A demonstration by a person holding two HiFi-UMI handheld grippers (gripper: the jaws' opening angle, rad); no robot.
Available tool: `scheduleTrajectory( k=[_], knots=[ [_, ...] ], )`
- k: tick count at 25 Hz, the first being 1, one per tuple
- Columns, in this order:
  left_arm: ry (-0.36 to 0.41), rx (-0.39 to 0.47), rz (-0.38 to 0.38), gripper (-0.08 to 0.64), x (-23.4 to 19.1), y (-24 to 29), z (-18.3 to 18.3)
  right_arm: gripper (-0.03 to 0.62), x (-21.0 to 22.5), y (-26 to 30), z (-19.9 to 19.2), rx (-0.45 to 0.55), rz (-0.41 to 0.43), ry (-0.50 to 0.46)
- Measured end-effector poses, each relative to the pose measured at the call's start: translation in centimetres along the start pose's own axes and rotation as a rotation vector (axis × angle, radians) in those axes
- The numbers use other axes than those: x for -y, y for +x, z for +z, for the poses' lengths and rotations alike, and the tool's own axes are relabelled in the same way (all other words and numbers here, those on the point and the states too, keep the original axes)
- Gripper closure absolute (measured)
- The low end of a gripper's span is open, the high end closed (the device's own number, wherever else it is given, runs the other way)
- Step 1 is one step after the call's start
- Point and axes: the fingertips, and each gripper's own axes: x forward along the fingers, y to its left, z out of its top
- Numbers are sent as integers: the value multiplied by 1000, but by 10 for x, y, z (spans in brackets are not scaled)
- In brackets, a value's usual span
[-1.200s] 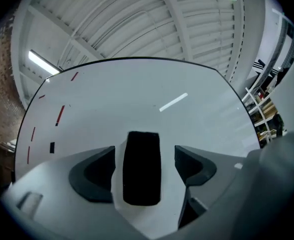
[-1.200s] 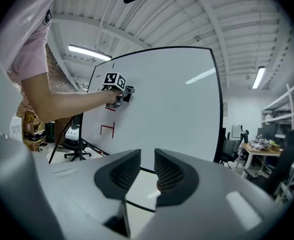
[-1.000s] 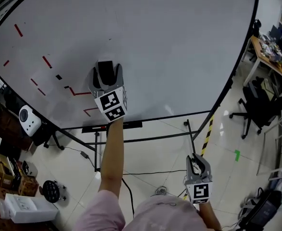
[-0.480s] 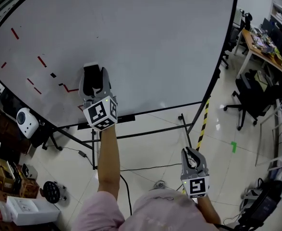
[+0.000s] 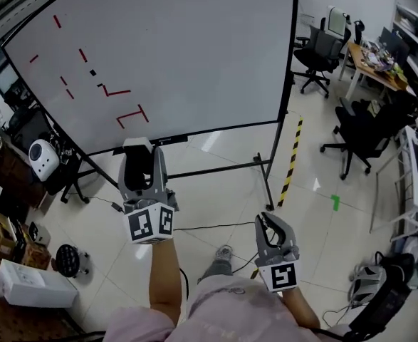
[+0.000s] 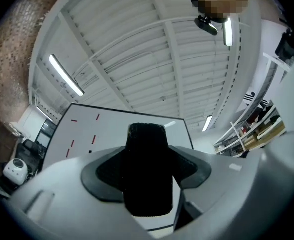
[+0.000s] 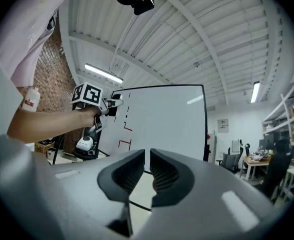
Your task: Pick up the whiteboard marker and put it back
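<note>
The marker [image 6: 145, 174] is gripped by the left gripper [image 5: 141, 164], whose jaws have just been closing on it. The right gripper [image 5: 270, 223] is closed and empty. A whiteboard [image 5: 194, 48] with red marks is seen above the tiled floor [image 5: 216, 198].

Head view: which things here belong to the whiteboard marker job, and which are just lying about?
Job: whiteboard; left hand-held gripper, jaws just closed on a black block, marker or eraser unclear.
Lying about: office chairs; desk; white box; right hand-held gripper, shut, empty.
</note>
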Motion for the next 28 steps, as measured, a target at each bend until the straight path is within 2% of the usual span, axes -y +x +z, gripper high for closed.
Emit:
scheduleTrajectory(
  k=[6, 11, 16, 20, 23, 28],
  knots=[
    [-14, -37, 58, 291, 38, -186, 65, 557, -55, -137, 1, -15, 106, 28],
    [-4, -80, 70, 291, 63, -286, 117, 557, -93, -212, 34, 34, 184, 94],
    [-46, -92, 64, 291, 72, -344, 138, 557, -120, -246, 35, 19, 202, 98],
    [-48, -115, 49, 291, 63, -371, 144, 557, -140, -250, 38, 12, 199, 131],
    [-47, -114, 54, 291, 42, -389, 150, 557, -161, -245, 39, 4, 200, 143],
    [-49, -128, 46, 291, -21, -417, 156, 557, -221, -218, 49, 7, 174, 142]
  ],
)
